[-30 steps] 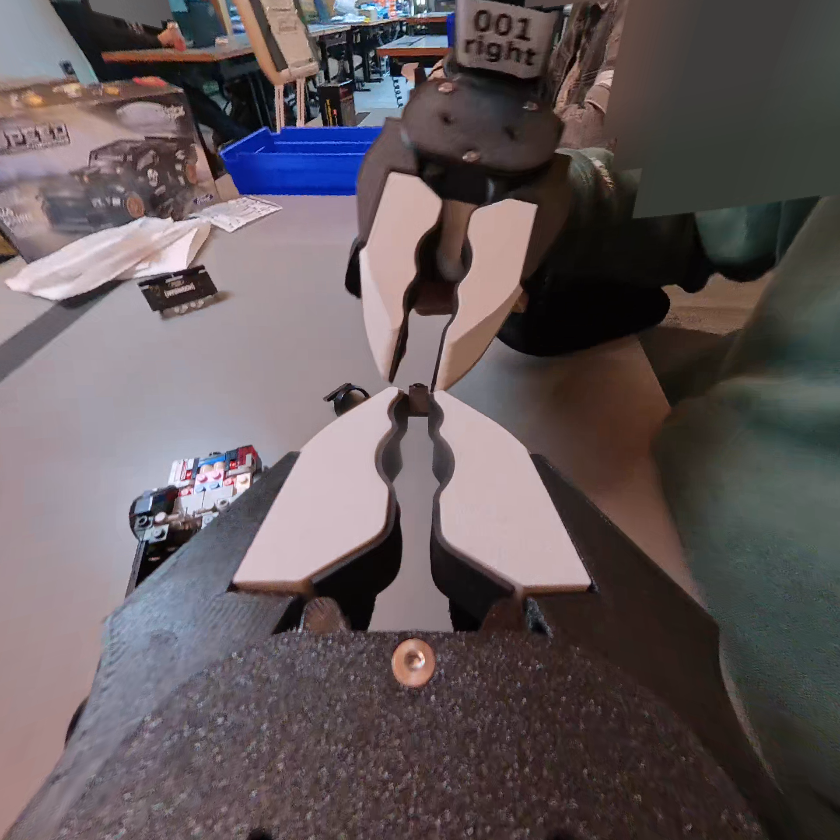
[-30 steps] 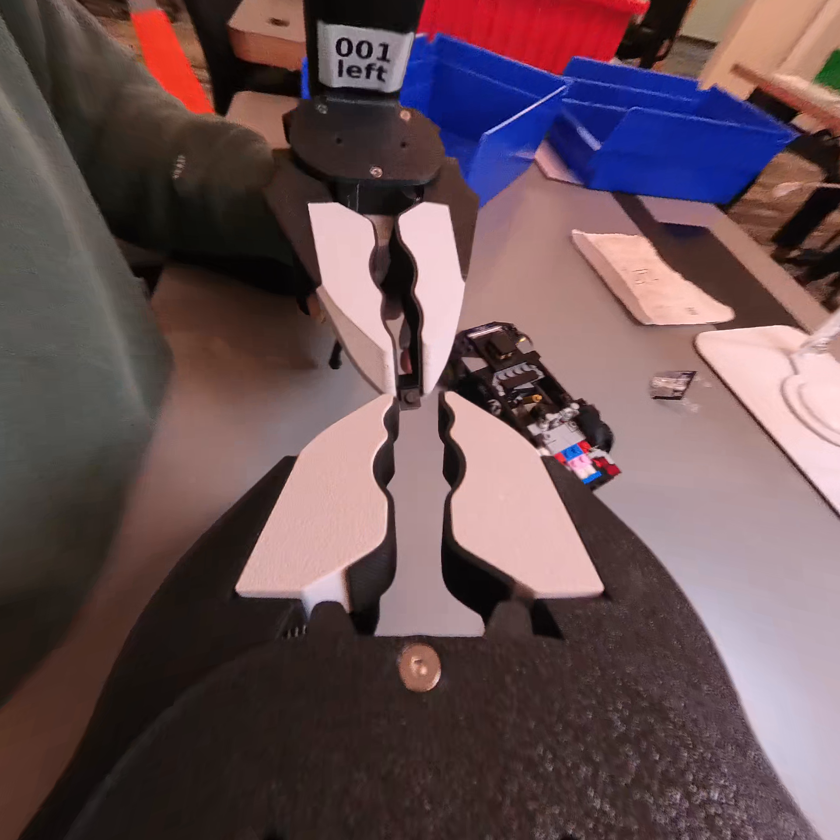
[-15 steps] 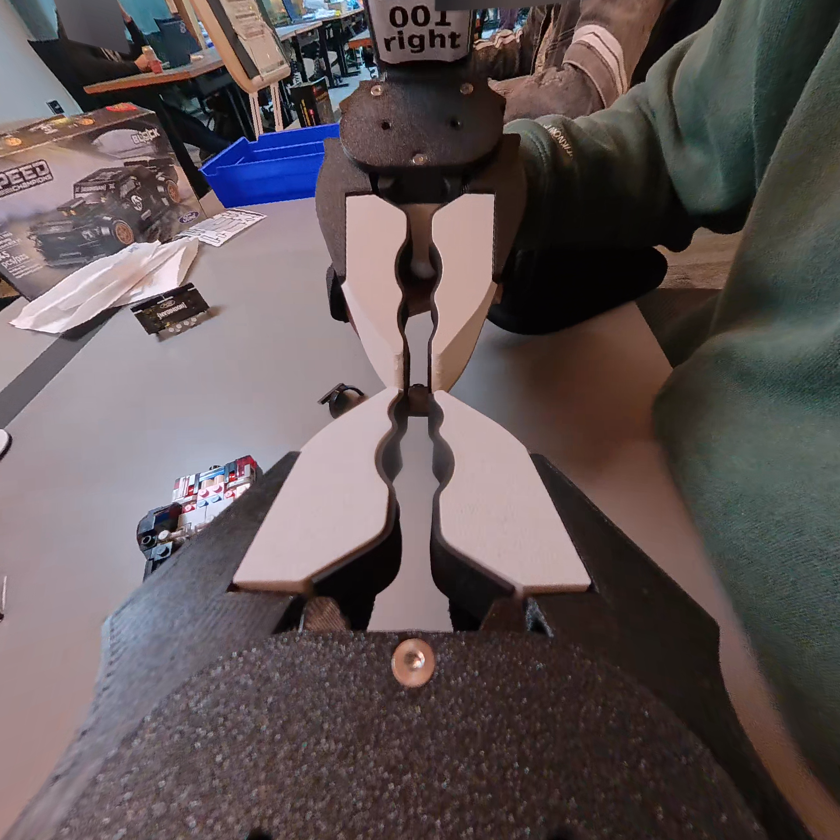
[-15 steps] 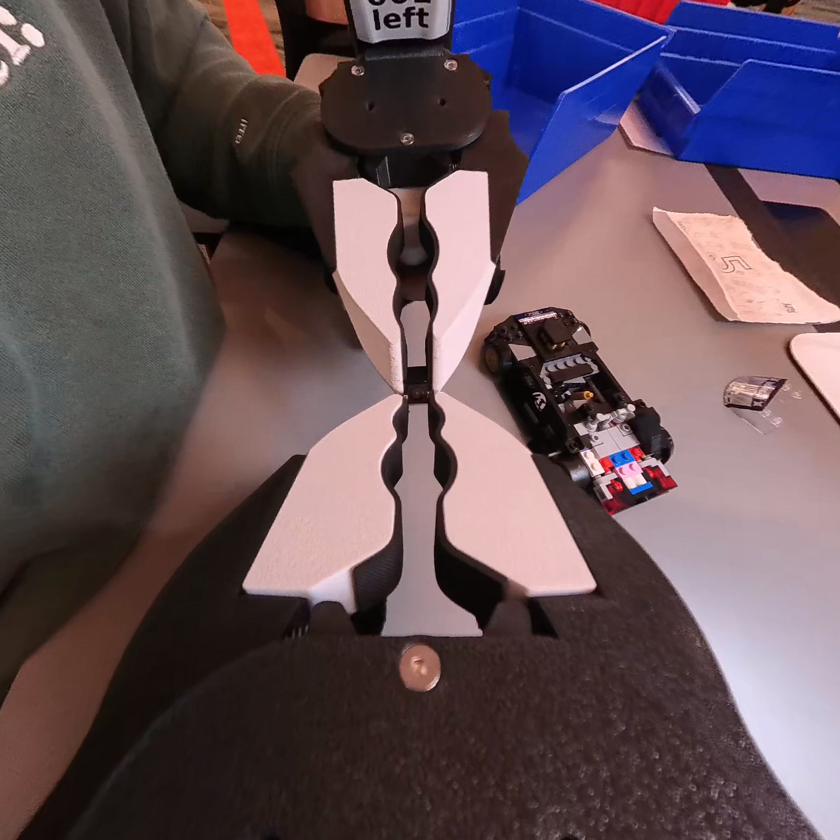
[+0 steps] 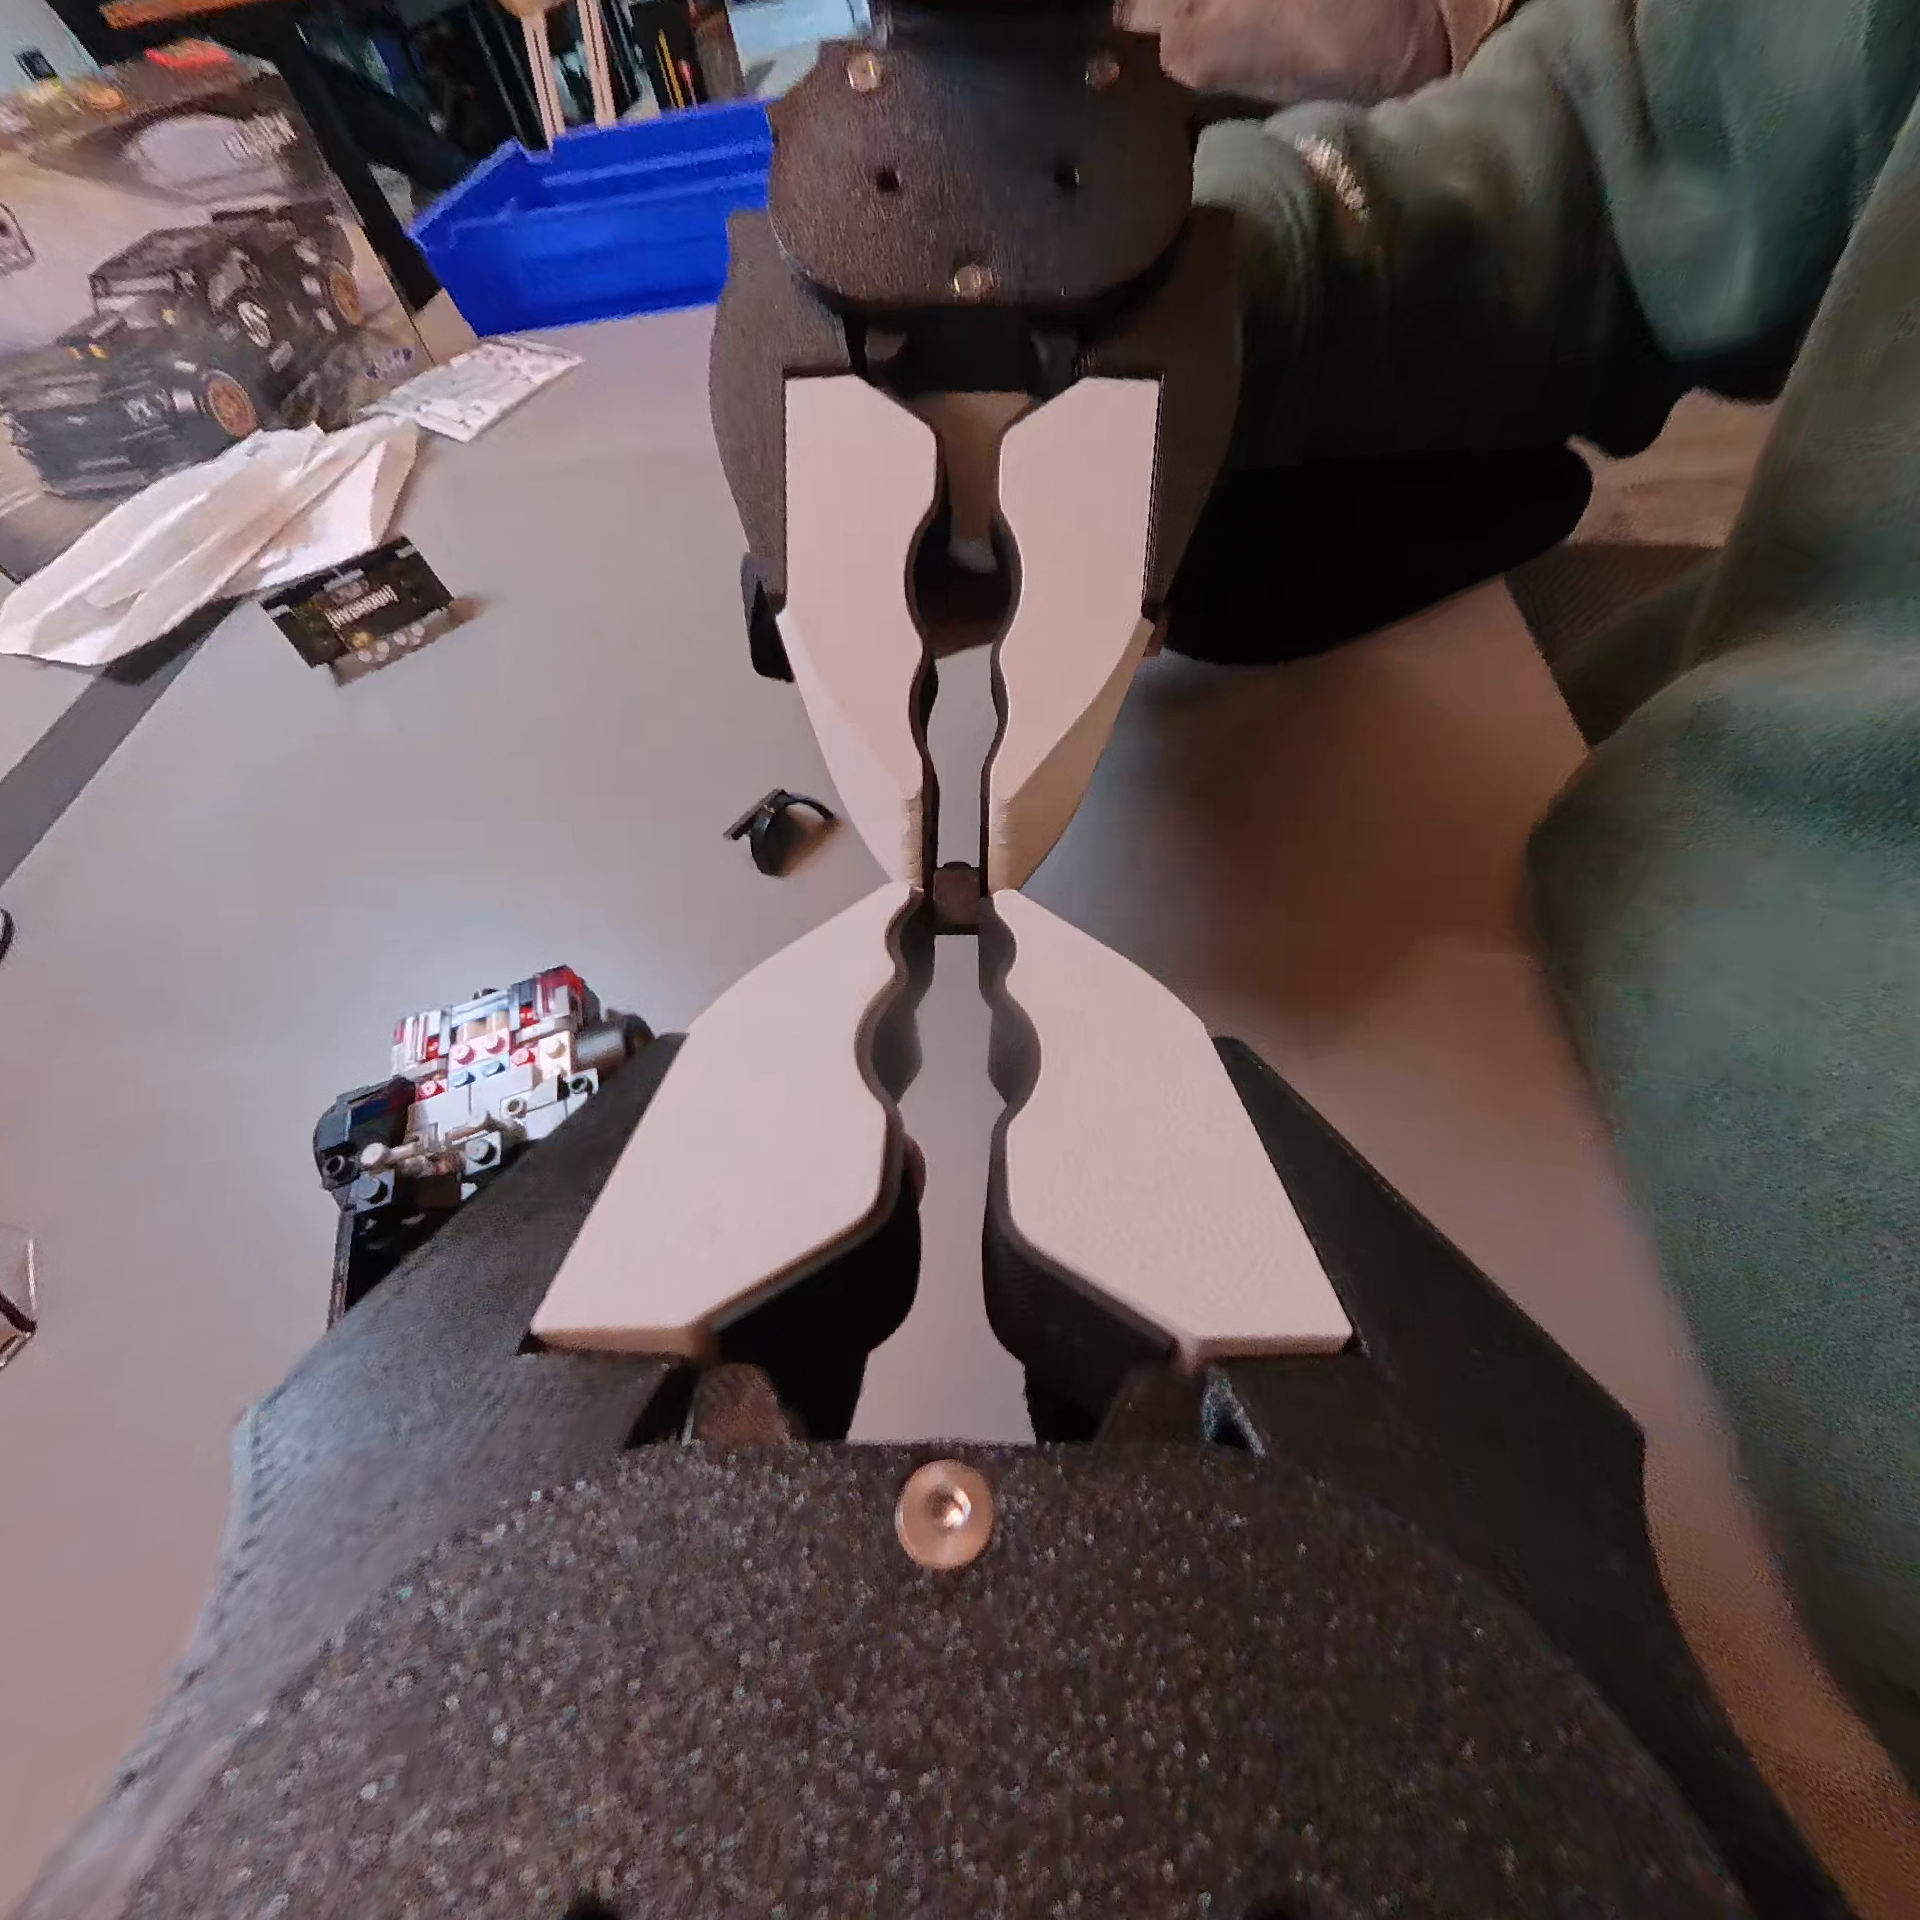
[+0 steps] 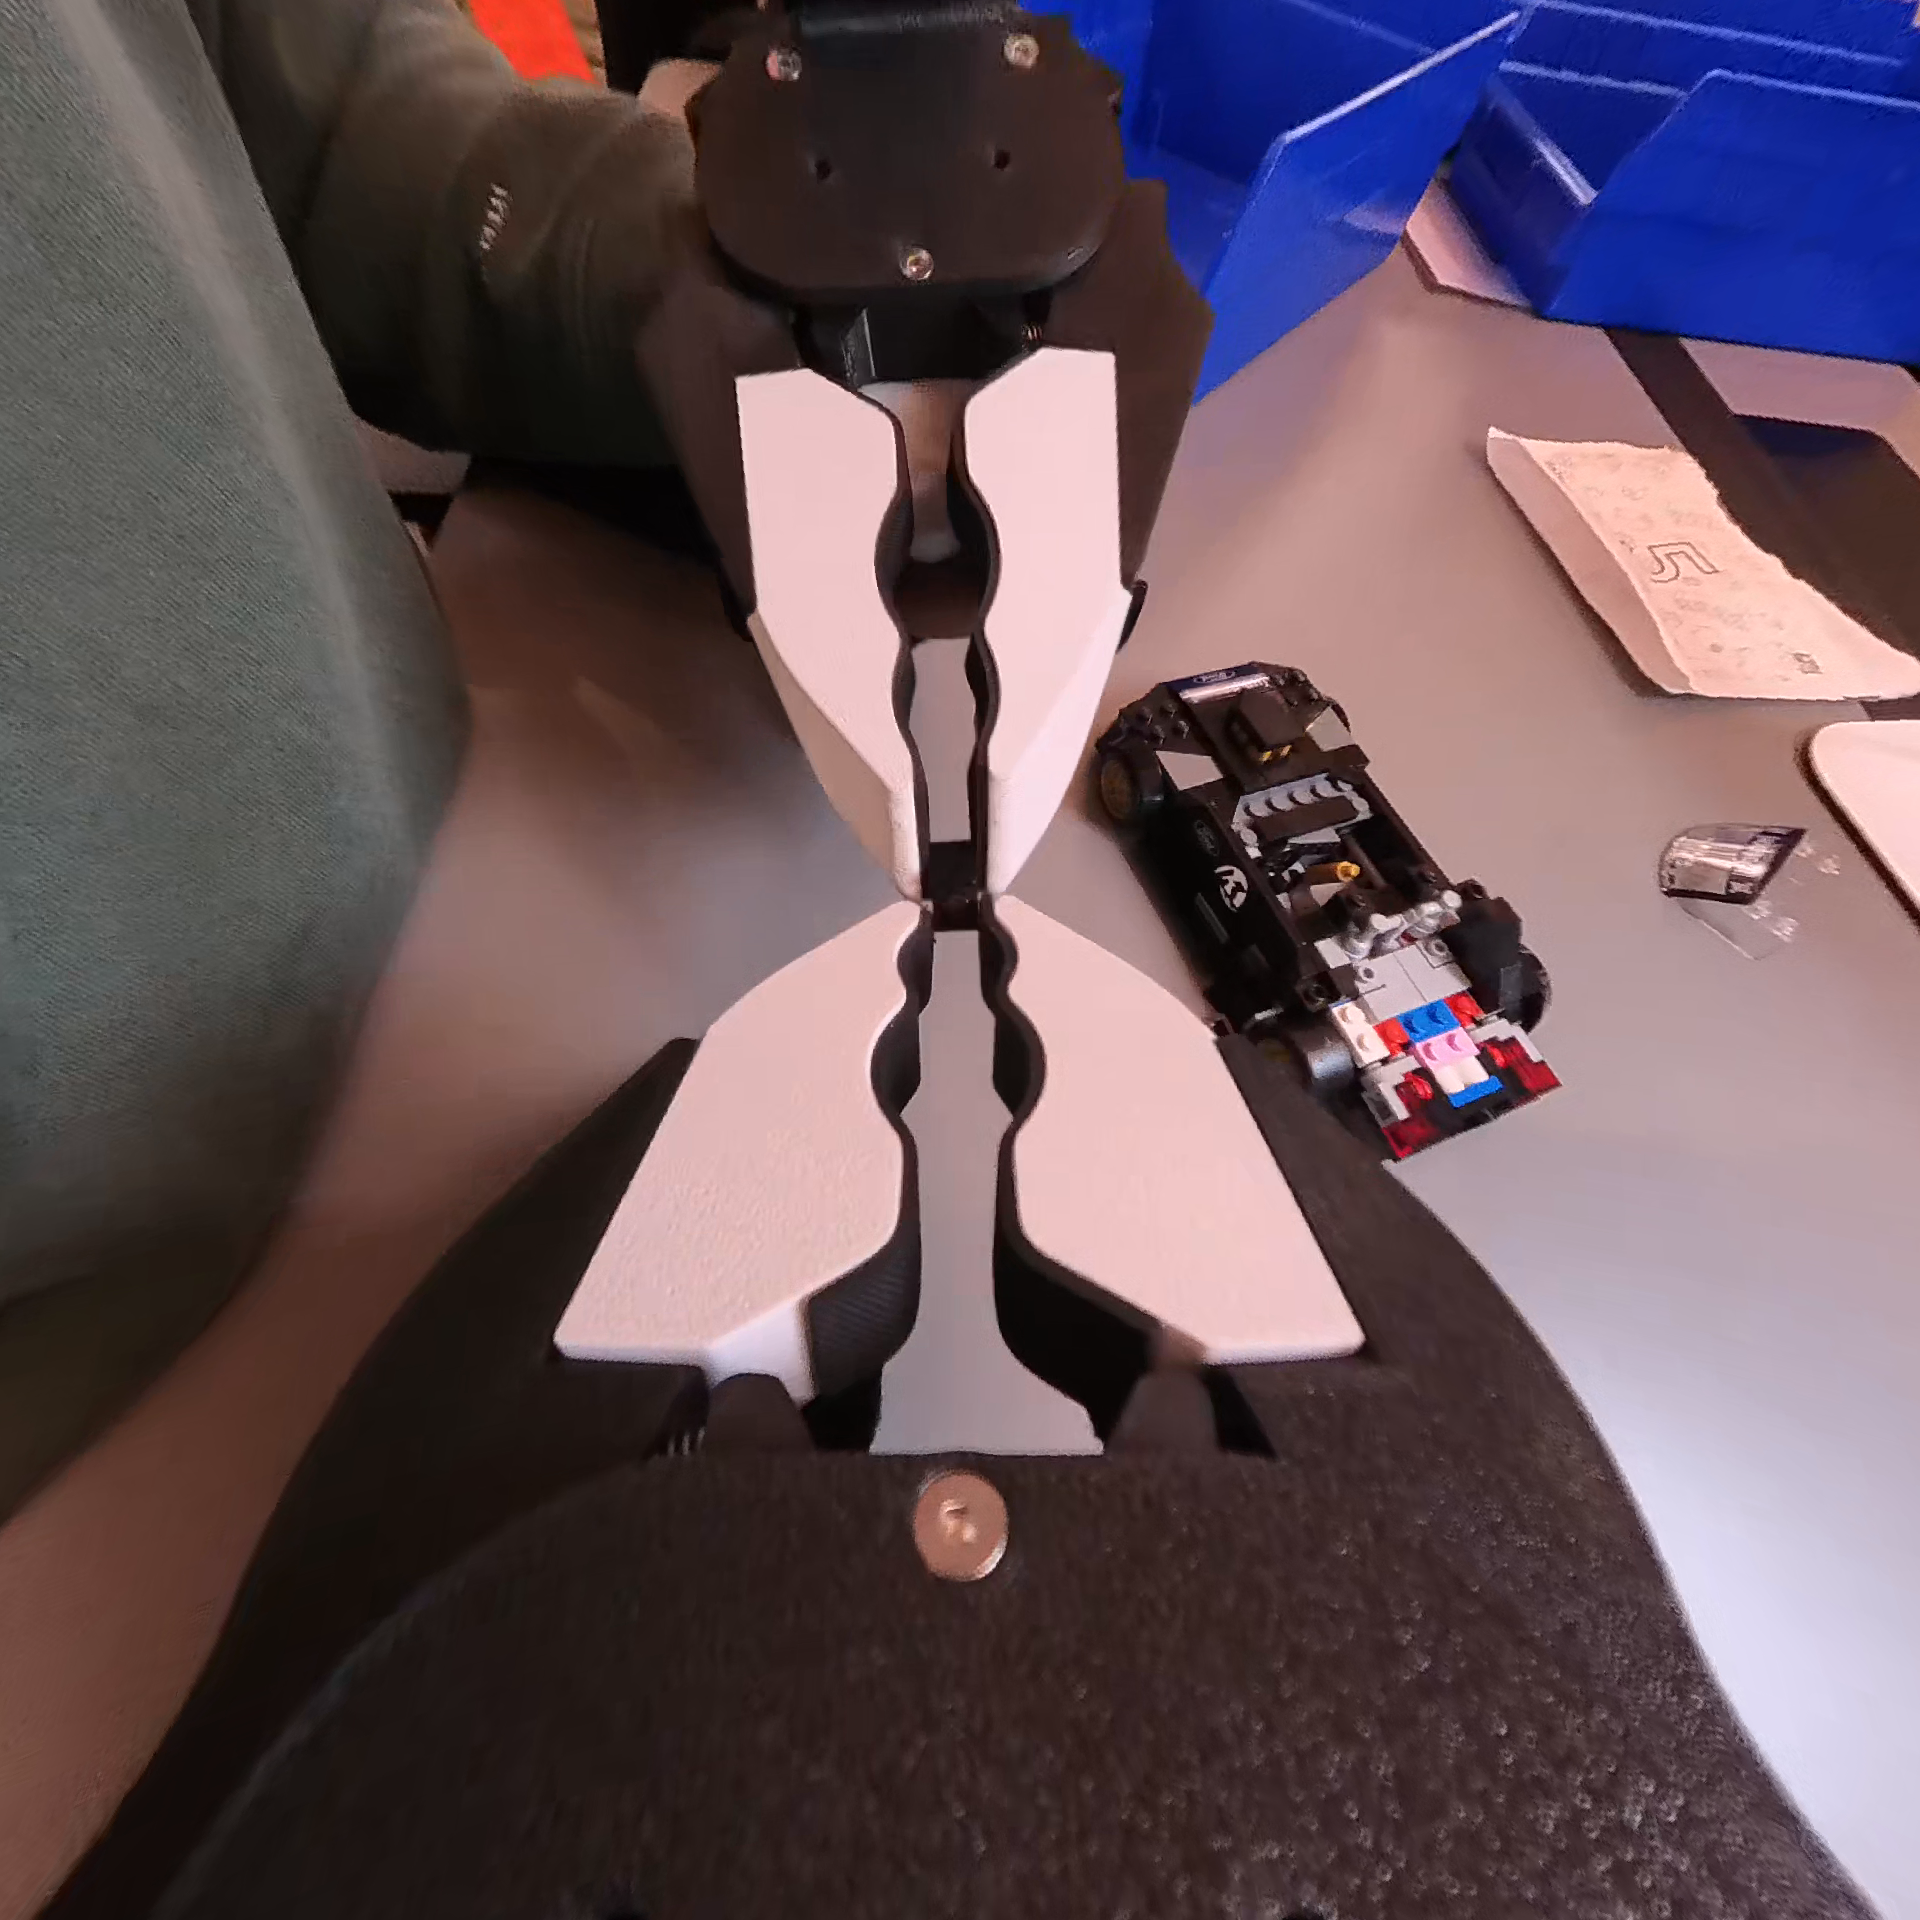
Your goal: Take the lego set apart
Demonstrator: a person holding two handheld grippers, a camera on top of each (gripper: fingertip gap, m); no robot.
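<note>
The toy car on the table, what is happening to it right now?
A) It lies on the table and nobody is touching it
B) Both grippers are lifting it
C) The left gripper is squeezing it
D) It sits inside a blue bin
A: the toy car lies on the grey table, while both grippers pinch a small black piece between their tips beside it.

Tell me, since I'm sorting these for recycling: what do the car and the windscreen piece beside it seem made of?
Car: looks like hard moulded plastic, glossy, with studded bricks showing. Windscreen piece: seemingly clear, smoke-tinted plastic, since the table shows through it.
</note>
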